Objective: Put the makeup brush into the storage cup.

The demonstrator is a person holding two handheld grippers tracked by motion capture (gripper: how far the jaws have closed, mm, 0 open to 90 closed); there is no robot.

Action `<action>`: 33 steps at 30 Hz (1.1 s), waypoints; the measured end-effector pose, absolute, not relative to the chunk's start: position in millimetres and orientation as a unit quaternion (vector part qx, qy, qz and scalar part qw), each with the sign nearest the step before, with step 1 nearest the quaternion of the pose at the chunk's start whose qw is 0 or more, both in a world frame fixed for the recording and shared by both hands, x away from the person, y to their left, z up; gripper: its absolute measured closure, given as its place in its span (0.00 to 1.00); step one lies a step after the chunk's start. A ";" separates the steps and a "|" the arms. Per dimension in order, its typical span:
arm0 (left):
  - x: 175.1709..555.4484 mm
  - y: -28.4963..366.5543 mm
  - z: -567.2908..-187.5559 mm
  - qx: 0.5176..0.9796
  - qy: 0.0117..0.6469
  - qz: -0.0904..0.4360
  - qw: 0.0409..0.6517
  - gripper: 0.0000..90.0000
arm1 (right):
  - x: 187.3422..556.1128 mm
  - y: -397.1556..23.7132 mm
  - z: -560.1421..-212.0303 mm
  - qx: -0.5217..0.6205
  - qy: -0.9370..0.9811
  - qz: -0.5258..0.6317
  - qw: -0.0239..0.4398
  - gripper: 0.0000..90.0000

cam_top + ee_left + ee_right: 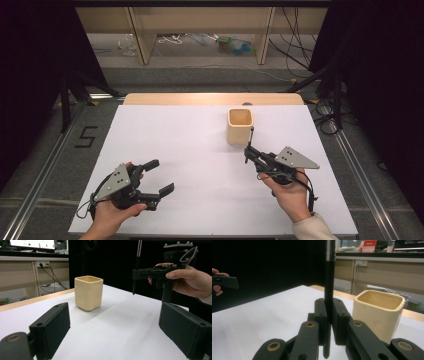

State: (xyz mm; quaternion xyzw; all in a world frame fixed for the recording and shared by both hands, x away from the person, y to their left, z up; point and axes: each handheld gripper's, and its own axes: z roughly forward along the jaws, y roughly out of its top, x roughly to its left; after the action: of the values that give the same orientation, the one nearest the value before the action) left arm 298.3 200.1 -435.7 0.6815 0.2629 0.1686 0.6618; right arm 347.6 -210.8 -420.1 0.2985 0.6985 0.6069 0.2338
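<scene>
We have the right gripper (248,150) clamped on a thin black pen (329,290), jaws pressed against its shaft from both sides. The pen stands upright, most of it above the jaws and its tip poking out below them, off the table. In the high view that gripper sits right of centre, just near of the cream square cup (240,126), not touching it. The cup stands upright on the white table (200,150), toward the far edge, mouth open. Our left gripper (159,176) is at the near left, well apart from the cup, jaws spread wide with nothing between them. In the left gripper view the cup (88,293) sits ahead, the pen (137,267) hanging to its right.
</scene>
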 end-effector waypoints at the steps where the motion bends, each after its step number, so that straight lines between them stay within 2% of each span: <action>1: 297.4 201.7 -435.7 0.684 0.267 0.171 0.657 0.11 | 348.0 -211.0 -419.8 0.299 0.697 0.608 0.233 0.94; 18: 296.0 210.5 -435.4 0.685 0.266 0.182 0.653 0.11 | 356.2 -212.7 -415.6 0.310 0.697 0.603 0.233 0.94; 24: 295.5 209.7 -436.0 0.685 0.271 0.182 0.651 0.11 | 359.7 -213.5 -414.4 0.317 0.695 0.599 0.239 0.94; 26: 295.7 209.6 -436.2 0.686 0.270 0.181 0.651 0.11 | 363.5 -213.7 -414.2 0.302 0.689 0.606 0.257 0.94; 27: 295.7 209.7 -436.2 0.686 0.271 0.181 0.651 0.11 | 361.0 -213.1 -413.2 0.318 0.697 0.598 0.236 0.94; 30: 295.9 209.7 -436.4 0.686 0.272 0.181 0.650 0.11 | 366.9 -213.3 -413.4 0.304 0.686 0.606 0.262 0.94; 32: 295.9 209.6 -436.4 0.687 0.273 0.182 0.649 0.12 | 365.7 -212.6 -413.2 0.322 0.690 0.601 0.243 0.94; 33: 295.9 209.9 -436.2 0.687 0.272 0.182 0.648 0.12 | 366.9 -212.1 -413.7 0.322 0.684 0.606 0.248 0.94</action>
State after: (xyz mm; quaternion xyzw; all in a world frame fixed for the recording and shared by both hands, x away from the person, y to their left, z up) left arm 295.9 209.9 -436.2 0.6872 0.2723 0.1823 0.6484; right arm 366.9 -212.1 -413.7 0.3219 0.6839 0.6058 0.2484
